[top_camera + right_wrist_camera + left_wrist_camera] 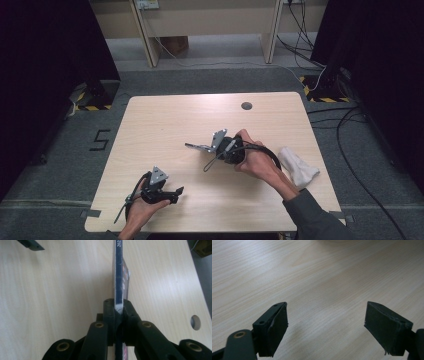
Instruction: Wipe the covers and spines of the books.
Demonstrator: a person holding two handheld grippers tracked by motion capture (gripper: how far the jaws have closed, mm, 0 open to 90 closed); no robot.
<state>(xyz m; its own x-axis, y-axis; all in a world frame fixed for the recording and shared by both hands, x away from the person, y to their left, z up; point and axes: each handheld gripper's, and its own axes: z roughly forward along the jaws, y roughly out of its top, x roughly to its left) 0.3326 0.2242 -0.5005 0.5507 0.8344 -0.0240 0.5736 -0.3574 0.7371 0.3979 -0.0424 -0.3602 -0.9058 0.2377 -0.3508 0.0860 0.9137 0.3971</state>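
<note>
Dark flat card (118, 270) sits clamped edge-on in the right gripper (118, 308), carried above the table (165, 120) near its middle. Left gripper (325, 327) waits with jaws apart over bare wood. Next probably calls for lowering the card flat before letting go

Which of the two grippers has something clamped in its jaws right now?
The right gripper: its jaws are shut on a thin flat card, seen edge-on. The left gripper stands open over bare table.
</note>
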